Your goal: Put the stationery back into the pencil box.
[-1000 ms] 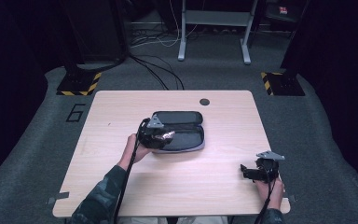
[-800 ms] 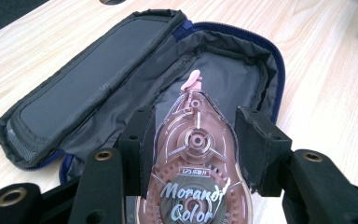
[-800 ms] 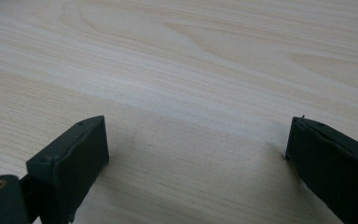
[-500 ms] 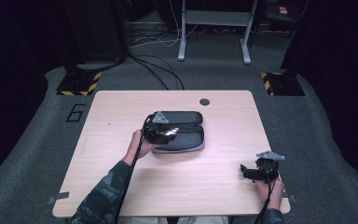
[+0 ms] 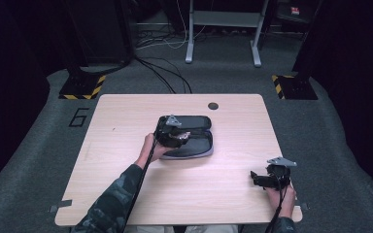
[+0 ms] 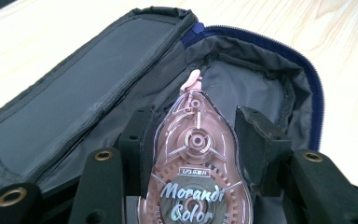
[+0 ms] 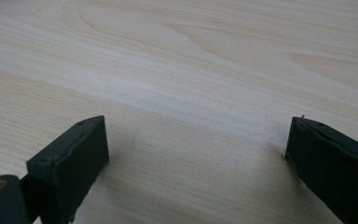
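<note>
From the high view, a wooden table (image 5: 126, 194) stands on grey carpet, and a dark pouch (image 5: 194, 141) lies open near its middle, lid flap laid back toward the far edge. The left gripper (image 5: 182, 136) is over the near-left part of the pouch, held by a hand in a camouflage sleeve (image 5: 111, 204). The right gripper (image 5: 257, 178) sits well apart, near the table's near-right corner, pointing left over bare wood. A small dark round spot (image 5: 213, 105) marks the tabletop near the far edge.

The high view shows only something pale and pinkish at the left gripper's tip; the left gripper view makes it plain. There the gripper (image 6: 193, 140) has its jaws closed on a pink translucent tape dispenser (image 6: 193, 172), one jaw against each flat-edged side, with the words "Morandi Color" across its body and gear wheels visible inside. Its narrow tip points away into the pouch (image 6: 242, 84), above the grey lining, with the blue zip edge curving round the right side and the flat lid panel lying to the left. Whether the dispenser touches the lining cannot be told.

The right gripper view shows what the high view is too small to settle: the right gripper (image 7: 196, 140) has its jaws wide apart, with nothing between them but the light wood grain of the table (image 7: 191, 56).
</note>
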Available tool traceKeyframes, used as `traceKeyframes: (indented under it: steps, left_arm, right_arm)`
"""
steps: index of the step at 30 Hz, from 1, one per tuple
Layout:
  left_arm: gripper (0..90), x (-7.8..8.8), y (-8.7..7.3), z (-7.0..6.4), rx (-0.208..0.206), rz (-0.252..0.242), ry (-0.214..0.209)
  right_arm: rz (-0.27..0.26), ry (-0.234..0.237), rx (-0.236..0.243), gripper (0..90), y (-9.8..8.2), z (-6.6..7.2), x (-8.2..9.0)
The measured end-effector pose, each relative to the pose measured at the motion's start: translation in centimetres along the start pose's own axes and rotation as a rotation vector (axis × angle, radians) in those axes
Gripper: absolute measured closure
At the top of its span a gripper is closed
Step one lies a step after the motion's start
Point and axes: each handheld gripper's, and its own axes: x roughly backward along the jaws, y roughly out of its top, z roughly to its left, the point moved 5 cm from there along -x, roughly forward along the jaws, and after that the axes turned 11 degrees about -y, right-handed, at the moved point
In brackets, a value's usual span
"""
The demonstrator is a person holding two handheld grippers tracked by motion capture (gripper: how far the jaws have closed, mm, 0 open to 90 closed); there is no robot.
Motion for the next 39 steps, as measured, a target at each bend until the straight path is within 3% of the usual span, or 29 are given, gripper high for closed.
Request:
traceKeyframes:
  steps: [11,21,23,29,39]
  left_arm:
    - [49.8,-2.5,-0.5,0.3,0.029,0.059,-0.011]
    - [48.6,-2.9,-0.6,0.4,0.042,0.09,0.01]
    - [43.6,-2.9,-0.6,0.4,0.054,0.089,0.008]
    - [31.9,-2.0,-0.4,0.2,0.062,0.075,0.007]
    - [19.0,1.6,-0.3,-1.3,0.048,0.005,-0.005]
  right_arm:
    - [0.0,0.004,0.005,5.9,0.0,0.0,0.0]
    - [-0.003,0.006,0.009,6.1,0.0,0.0,0.0]
    - [-0.003,0.006,0.009,6.1,0.0,0.0,0.0]
    - [-0.003,0.006,0.009,6.1,0.0,0.0,0.0]
    - [-0.003,0.006,0.009,6.1,0.0,0.0,0.0]
